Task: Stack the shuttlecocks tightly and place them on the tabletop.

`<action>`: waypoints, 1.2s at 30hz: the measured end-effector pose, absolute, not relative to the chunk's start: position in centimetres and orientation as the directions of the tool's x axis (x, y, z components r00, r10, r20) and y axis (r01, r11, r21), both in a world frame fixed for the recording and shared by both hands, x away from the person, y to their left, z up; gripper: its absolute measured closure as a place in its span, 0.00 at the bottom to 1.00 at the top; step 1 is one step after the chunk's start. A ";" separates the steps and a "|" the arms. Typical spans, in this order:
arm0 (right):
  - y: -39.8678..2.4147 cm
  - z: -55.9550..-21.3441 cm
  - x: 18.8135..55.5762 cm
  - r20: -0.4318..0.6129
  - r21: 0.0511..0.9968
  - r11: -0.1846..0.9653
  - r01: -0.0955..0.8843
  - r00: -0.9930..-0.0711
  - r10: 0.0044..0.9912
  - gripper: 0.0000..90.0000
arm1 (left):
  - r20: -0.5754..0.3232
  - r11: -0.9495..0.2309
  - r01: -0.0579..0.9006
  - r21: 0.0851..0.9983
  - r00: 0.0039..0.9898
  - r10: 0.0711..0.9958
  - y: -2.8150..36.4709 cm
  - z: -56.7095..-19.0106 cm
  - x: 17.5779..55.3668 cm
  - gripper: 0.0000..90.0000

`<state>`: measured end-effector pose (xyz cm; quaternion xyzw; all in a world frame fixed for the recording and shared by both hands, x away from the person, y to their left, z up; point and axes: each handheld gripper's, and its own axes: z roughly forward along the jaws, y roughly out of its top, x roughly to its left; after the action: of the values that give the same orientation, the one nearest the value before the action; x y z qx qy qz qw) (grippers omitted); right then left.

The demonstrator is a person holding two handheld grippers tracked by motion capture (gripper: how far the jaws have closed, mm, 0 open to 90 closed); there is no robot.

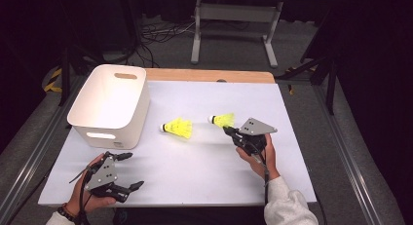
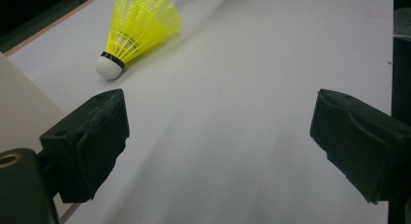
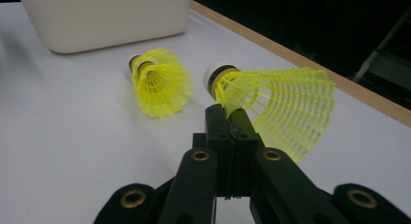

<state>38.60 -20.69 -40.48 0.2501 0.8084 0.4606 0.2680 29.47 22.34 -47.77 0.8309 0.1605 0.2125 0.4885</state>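
A white table (image 1: 292,176) with a wooden far edge (image 1: 209,75) stands on grey carpet (image 1: 234,49). Behind it, a grey metal frame (image 1: 236,13) rests on two legs, with black cables (image 1: 160,32) lying beside it. The surroundings are dark; light falls on the tabletop.

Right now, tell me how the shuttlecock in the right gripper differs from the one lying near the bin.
The held shuttlecock is pinched by its skirt in the shut right gripper; the loose shuttlecock lies free on the table, touched by nothing. The held one is farther from the white bin; the loose one lies closer. Both have yellow mesh skirts and white cork tips.
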 end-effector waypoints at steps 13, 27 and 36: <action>-17.0 -42.0 38.8 -0.202 0.845 0.515 0.145 -0.806 0.557 1.00 | 0.192 -0.472 0.063 0.880 0.860 0.473 22.2 -47.9 29.5 0.09; -14.4 -44.2 40.3 -0.159 0.819 0.542 0.189 -0.832 0.531 1.00 | 0.184 -0.469 0.067 0.881 0.863 0.470 22.2 -47.9 29.5 0.09; -13.2 -44.9 41.5 -0.121 0.816 0.535 0.218 -0.841 0.528 1.00 | 0.183 -0.468 0.066 0.881 0.866 0.466 22.2 -47.9 29.6 0.09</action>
<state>41.48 -13.16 -44.92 0.2175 0.8574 0.4305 0.1796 29.56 22.16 -47.95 0.8321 0.1601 0.2040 0.4903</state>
